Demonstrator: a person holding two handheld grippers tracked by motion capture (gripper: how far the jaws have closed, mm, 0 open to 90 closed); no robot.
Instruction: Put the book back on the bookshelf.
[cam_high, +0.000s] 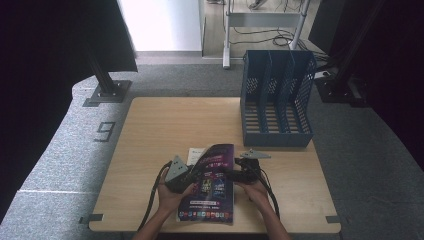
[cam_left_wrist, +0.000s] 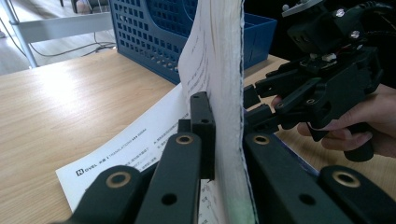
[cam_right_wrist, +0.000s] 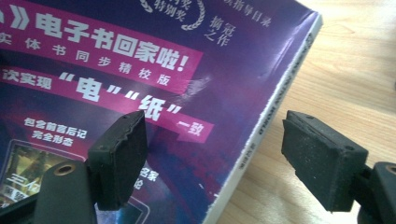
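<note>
The left gripper (cam_left_wrist: 219, 154) pinches the magazine's (cam_high: 210, 192) raised pages, nearside of the blue file rack (cam_high: 276, 97). The right gripper (cam_right_wrist: 210, 154) gapes across the spine edge; it ought to close squarely there before any lift.

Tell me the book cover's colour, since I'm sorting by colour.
The book cover is dark purple with pink banners and white lettering, clearest in the right gripper view.

Both forearms in from the bottom edge, hands close together: left gripper (cam_high: 186, 175) fingers (cam_left_wrist: 201, 135) clamped nearly shut, pointing right; right gripper (cam_high: 239, 169) fingers (cam_right_wrist: 116, 158) spread wide apart, aimed left toward the left one, hand (cam_left_wrist: 359, 126) wrapped on its handle.
</note>
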